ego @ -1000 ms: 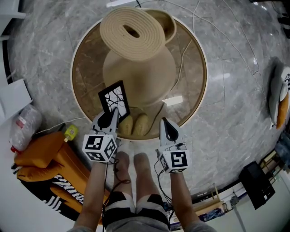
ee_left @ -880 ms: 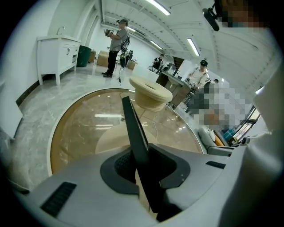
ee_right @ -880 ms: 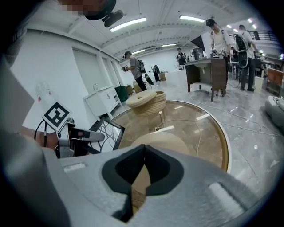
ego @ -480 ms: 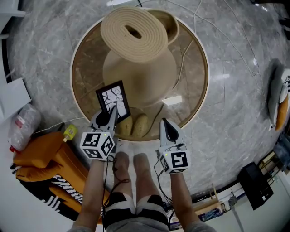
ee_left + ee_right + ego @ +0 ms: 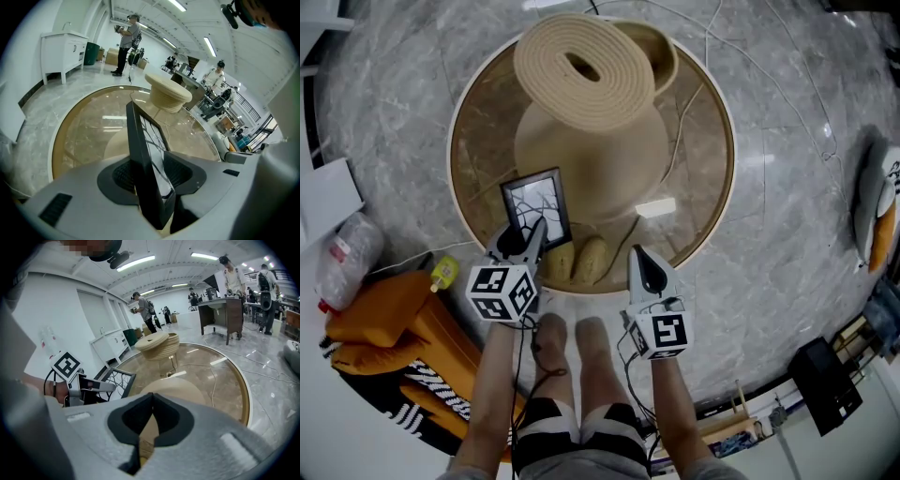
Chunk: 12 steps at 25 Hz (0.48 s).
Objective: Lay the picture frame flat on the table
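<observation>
The black picture frame (image 5: 536,204), with a branch pattern behind glass, rests at the near left of the round glass table (image 5: 712,206), its face turned up toward me. My left gripper (image 5: 534,230) is at the frame's near edge. In the left gripper view the frame (image 5: 147,154) stands slanted between the pads of my left gripper (image 5: 149,176). The jaws have just been opening and stand loose round it. My right gripper (image 5: 637,258) hovers shut and empty over the table's near rim, right of the frame (image 5: 115,379).
A beige pedestal (image 5: 591,141) with a ribbed round top (image 5: 586,70) fills the table's middle. Slippers (image 5: 577,258) show under the glass. An orange bag (image 5: 394,319) and a plastic bottle (image 5: 347,258) lie on the floor at left. People stand far off.
The frame has tipped back from a steep slant, so its face now shows lighter and squarer. My left gripper sank a little with it and its jaws parted. The right gripper stayed put.
</observation>
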Motion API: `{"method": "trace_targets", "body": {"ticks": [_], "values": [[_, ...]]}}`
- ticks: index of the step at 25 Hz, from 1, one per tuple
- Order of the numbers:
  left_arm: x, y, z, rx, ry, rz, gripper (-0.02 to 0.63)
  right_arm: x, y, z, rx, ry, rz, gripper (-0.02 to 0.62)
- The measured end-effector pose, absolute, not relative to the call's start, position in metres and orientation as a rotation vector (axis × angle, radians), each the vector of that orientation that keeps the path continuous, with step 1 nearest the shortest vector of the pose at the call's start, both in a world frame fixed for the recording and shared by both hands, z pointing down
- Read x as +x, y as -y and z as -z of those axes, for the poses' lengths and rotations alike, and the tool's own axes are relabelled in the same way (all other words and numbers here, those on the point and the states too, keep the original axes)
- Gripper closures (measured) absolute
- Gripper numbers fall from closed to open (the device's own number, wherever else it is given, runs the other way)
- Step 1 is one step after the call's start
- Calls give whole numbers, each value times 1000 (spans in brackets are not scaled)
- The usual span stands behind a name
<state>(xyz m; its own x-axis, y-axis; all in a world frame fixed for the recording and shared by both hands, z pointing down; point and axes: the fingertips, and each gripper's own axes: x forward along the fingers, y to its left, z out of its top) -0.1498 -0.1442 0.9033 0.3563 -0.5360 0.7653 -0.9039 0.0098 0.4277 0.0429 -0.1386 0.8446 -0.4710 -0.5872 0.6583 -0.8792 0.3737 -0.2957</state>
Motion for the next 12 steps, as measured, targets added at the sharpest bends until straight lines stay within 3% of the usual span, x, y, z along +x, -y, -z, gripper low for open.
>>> {"method": "trace_targets", "body": {"ticks": [12], "values": [[-161,146,-910,1647,1368,-557,359,39,140,-841,1269,2188,-853,597]]}}
